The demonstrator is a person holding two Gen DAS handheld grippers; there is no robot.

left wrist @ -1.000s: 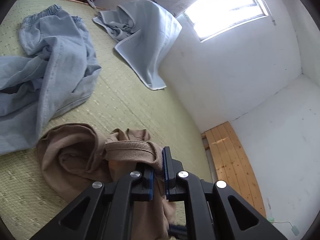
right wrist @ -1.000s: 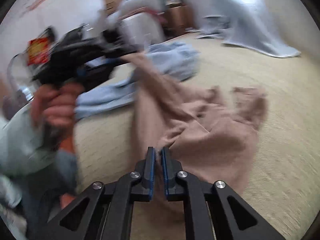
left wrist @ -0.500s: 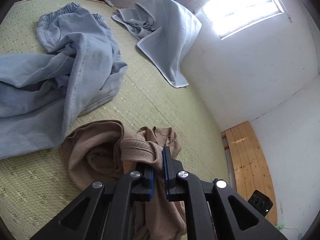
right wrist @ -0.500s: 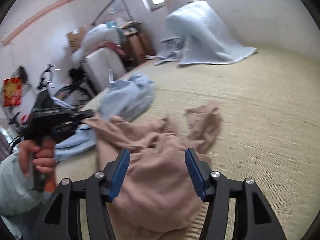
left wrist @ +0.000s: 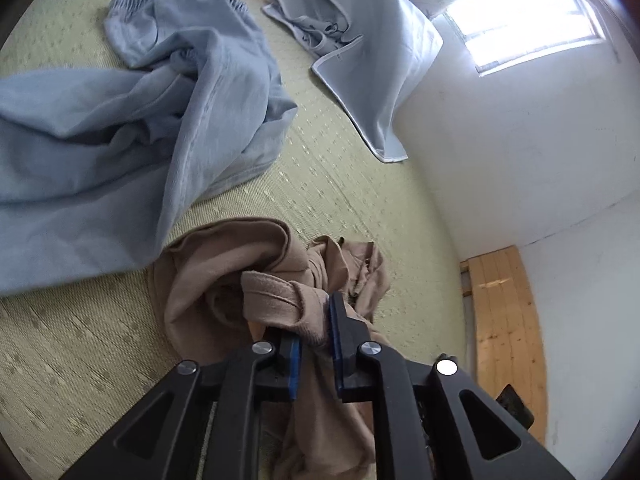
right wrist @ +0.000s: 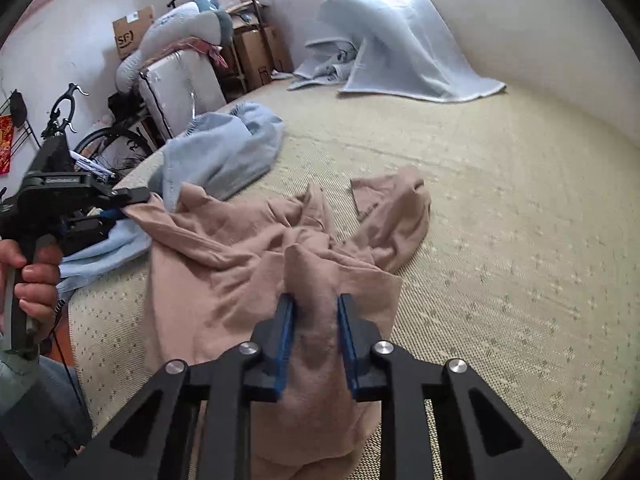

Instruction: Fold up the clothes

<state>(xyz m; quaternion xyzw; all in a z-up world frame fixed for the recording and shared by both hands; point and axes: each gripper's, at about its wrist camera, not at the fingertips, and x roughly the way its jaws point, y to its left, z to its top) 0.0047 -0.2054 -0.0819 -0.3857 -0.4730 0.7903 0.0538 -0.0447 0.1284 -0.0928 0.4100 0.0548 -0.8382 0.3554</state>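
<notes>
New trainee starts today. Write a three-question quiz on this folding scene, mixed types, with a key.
1. True or false: the left gripper is shut on the tan garment.
2. Which does the right gripper pinch? A) blue trousers B) tan garment C) blue blanket
3. Fill in: the blanket leans against the ____.

Key: 1 true; 2 B; 3 wall
</notes>
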